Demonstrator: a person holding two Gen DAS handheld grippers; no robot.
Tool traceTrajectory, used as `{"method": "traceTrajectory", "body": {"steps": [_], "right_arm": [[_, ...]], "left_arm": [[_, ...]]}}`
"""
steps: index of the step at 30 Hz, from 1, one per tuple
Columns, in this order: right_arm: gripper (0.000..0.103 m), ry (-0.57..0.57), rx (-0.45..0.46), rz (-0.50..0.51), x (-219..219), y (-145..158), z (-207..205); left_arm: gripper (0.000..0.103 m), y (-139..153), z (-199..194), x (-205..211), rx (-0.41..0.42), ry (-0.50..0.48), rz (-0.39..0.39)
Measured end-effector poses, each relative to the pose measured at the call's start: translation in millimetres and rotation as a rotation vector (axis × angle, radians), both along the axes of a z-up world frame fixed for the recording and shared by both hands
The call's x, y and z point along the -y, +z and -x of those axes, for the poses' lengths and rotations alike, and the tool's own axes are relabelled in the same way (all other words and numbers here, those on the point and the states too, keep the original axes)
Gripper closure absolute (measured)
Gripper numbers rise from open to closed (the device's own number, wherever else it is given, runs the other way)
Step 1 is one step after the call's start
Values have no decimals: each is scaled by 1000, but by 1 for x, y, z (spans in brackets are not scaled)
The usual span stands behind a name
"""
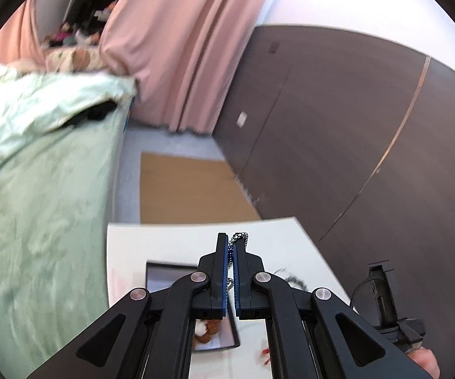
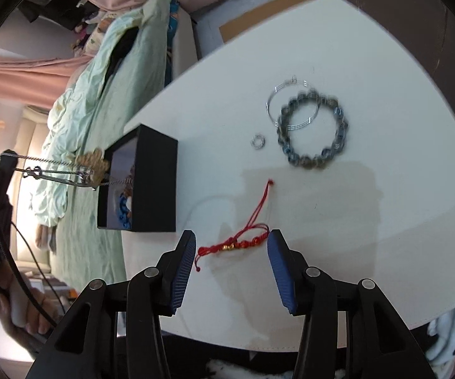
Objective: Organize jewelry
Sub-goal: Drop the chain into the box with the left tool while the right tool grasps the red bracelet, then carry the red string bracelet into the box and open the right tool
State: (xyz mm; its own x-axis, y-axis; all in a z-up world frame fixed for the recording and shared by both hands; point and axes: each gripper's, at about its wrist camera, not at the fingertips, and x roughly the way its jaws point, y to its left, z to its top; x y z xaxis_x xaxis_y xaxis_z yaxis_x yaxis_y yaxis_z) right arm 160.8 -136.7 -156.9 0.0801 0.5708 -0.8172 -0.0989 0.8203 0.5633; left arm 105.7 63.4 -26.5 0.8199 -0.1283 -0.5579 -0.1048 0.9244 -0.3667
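left hand-held gripper (image 1: pixel 231 246) clenched on chain (image 1: pixel 238 240) over box (image 2: pixel 151 183) at bench (image 2: pixel 385 205) edge | right hand-held gripper (image 2: pixel 231 246) released, straddling red bracelet (image 2: pixel 240 244) | bead bracelet (image 2: pixel 312 128), rings only in right view

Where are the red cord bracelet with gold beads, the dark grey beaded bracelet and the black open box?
red cord bracelet (image 2: pixel 235 246), right wrist view, on its beaded middle.
grey beaded bracelet (image 2: pixel 341 117), right wrist view, on its right-hand beads.
black box (image 2: pixel 156 183), right wrist view, on its outer side wall.

Red cord bracelet (image 2: pixel 243 243), black box (image 2: pixel 154 183)
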Motion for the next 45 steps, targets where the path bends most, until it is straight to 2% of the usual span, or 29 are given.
{"method": "traceTrajectory", "body": {"steps": [3,4,6,7,8,9,10,11,12,13,15,21,25,33,36,40,45], "right_arm": [[55,-18,-70,-11,-4,-17,-3],[55,-23,-71,-10,-5,-19,-2],[56,-28,-48,-10,-7,-16,-3],[60,-27,-31,-5,-8,-14,-3],[76,-23,-19,-1,-9,-12,-3],[94,-21,-19,-6,-10,-12,-3],[94,-22,-21,-14,-9,-11,-2],[95,-26,-13,-19,-9,-10,-2],[95,-29,2,-18,-9,-7,-2],[95,-31,16,-19,-10,-3,-2],[95,-37,37,-31,-6,3,-4],[95,-67,104,-108,2,23,-3],[95,-91,161,-181,1,43,-3],[95,-96,233,-298,-17,67,-2],[95,-80,258,-332,-29,73,-3],[95,-53,294,-374,-44,79,-1],[95,-6,313,-402,-70,79,-4]], "left_arm": [[101,-14,-11,-4,-95,15,33],[100,-21,-16,-6,-134,7,57],[100,-27,-16,-6,-156,-2,77],[97,-29,-17,-4,-168,-5,73],[94,-30,-17,-3,-173,-7,69],[82,-31,-17,-2,-175,-16,66],[60,-30,-16,0,-167,-25,70],[48,-29,-15,0,-156,-27,74],[29,-28,-13,1,-138,-24,74],[21,-25,-10,2,-112,-16,69],[20,-22,-7,5,-96,-20,57],[20,-24,-11,7,-123,-29,38],[20,-23,-6,-3,-111,3,59],[20,-24,3,-18,-114,76,17],[18,-21,7,-26,-111,87,32],[7,-14,16,-42,-84,112,72],[1,-8,25,-61,-50,135,141]]}}
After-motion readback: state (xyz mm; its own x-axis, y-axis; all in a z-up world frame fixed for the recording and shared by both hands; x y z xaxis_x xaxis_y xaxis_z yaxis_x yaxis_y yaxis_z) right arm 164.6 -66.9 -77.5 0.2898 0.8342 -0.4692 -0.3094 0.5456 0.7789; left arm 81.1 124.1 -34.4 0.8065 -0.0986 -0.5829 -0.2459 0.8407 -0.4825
